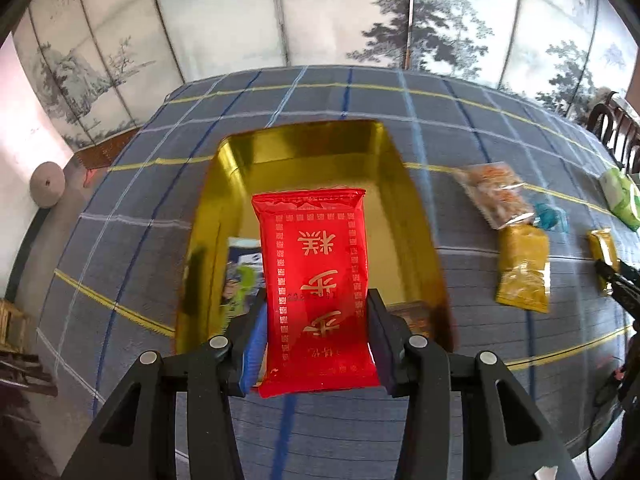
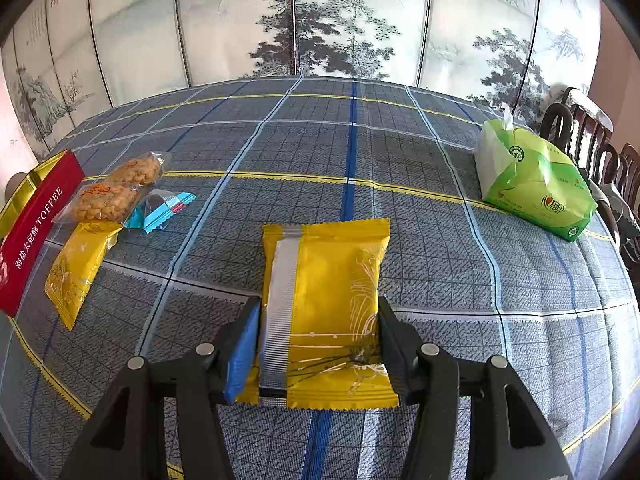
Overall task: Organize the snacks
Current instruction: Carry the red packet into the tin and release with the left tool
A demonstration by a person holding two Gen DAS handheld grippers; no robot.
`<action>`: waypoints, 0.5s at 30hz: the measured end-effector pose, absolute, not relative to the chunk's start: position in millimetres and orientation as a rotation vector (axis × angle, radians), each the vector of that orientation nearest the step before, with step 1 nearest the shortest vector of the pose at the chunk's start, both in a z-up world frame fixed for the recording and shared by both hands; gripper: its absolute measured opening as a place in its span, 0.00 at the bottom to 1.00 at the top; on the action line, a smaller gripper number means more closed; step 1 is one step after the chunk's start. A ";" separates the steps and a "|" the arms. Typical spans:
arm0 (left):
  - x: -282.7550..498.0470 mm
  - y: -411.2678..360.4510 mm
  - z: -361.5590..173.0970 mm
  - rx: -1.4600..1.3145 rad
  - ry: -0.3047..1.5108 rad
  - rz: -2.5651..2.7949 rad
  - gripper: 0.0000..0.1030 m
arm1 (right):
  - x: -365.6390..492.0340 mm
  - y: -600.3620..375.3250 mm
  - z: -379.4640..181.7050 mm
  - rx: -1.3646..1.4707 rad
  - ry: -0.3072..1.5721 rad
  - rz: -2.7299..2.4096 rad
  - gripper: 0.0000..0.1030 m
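Clamped between the left gripper fingers, a red snack packet is hanging low in the frame's centre, over the open gold tin on the desk. Right gripper fingers are squeezing a yellow snack packet at lower centre, while other snacks are lying at left.

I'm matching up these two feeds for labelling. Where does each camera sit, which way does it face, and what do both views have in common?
Left wrist: sits on the left gripper, looking down along its fingers at a red packet they clamp above an open gold tin.
Right wrist: sits on the right gripper, looking along its fingers at a yellow packet they clamp over the plaid tablecloth.
Shared: the tablecloth, the tin, a clear cracker bag, a second yellow packet, green tissue pack, painted screen.
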State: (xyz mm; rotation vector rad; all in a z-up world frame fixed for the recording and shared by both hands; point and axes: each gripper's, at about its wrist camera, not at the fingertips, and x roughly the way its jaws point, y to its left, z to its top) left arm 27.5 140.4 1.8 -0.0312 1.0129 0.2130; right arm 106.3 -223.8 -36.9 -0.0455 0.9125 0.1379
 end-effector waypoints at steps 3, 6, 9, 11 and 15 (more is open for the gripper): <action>27.2 148.7 -3.8 -0.029 1.026 0.218 0.40 | 105.7 -224.8 -35.4 -0.045 0.912 0.133 0.55; 28.3 153.3 -9.2 -0.021 1.038 0.219 0.40 | 105.6 -226.0 -34.8 -0.045 0.912 0.129 0.55; 30.6 157.0 -15.8 -0.011 1.052 0.223 0.40 | 105.7 -227.2 -34.6 -0.046 0.912 0.125 0.55; 32.2 159.3 -18.2 0.002 1.048 0.228 0.40 | 105.5 -225.8 -34.8 -0.045 0.913 0.123 0.55; 34.5 161.7 -24.8 0.005 1.066 0.225 0.40 | 105.9 -225.6 -34.7 -0.043 0.913 0.117 0.55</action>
